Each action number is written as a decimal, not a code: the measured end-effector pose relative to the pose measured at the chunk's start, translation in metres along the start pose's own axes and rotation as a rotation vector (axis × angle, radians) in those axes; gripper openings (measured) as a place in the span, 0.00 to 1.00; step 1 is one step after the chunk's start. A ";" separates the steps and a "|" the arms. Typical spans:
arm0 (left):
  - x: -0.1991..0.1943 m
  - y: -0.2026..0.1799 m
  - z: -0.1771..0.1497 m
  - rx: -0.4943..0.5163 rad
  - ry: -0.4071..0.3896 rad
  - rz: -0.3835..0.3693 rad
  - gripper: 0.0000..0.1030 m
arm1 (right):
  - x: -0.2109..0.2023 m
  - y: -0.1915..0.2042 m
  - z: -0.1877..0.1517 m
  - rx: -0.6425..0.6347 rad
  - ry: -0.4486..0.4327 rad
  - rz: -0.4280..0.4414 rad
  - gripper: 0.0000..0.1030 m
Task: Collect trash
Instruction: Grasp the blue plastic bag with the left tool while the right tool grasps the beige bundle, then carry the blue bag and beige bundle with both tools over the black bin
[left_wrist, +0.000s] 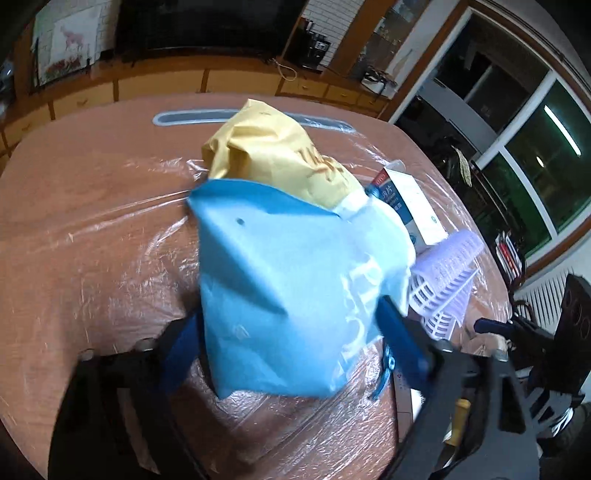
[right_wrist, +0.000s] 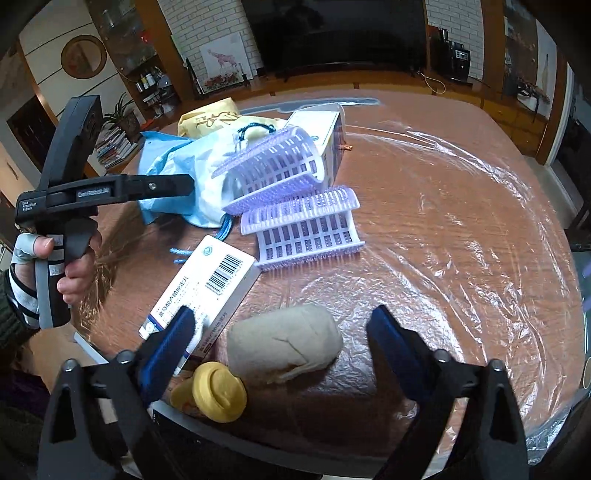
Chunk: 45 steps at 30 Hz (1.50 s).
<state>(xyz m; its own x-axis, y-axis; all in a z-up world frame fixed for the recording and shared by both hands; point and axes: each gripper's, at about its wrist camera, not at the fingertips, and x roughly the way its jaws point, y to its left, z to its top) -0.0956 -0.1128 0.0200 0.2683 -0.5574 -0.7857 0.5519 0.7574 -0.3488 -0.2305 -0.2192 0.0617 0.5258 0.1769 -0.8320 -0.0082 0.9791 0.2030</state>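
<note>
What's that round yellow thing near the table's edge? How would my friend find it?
Start at the wooden table wrapped in clear plastic film and come to its near edge, just in front of the right claw. Beside the beige rolled-up lump and below the white barcode box lies the yellow cap. It is the only small, round, bright yellow piece there, with a raised knob in its middle.

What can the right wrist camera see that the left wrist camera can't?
Only the right wrist view: the beige lump between the right tongs, which stand open around it, the yellow cap, the barcode box and the hand holding the left tool.

Only the left wrist view: the left tongs, one either side of the blue bag, and the windows.

Both: the blue bag, yellow bag, purple baskets, white carton and plastic-covered table.
</note>
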 end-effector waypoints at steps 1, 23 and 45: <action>0.001 0.000 0.001 0.001 0.006 -0.008 0.66 | 0.000 0.000 -0.002 -0.001 0.002 0.007 0.71; -0.044 -0.015 -0.020 -0.020 -0.099 -0.003 0.50 | -0.016 -0.016 0.004 0.085 -0.068 -0.003 0.50; -0.091 -0.019 -0.057 -0.113 -0.199 0.062 0.50 | -0.035 -0.011 0.018 0.055 -0.117 -0.008 0.50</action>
<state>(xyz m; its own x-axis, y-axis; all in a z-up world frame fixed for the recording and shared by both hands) -0.1759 -0.0572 0.0691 0.4556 -0.5561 -0.6951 0.4409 0.8193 -0.3665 -0.2339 -0.2375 0.0977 0.6212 0.1532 -0.7685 0.0416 0.9729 0.2275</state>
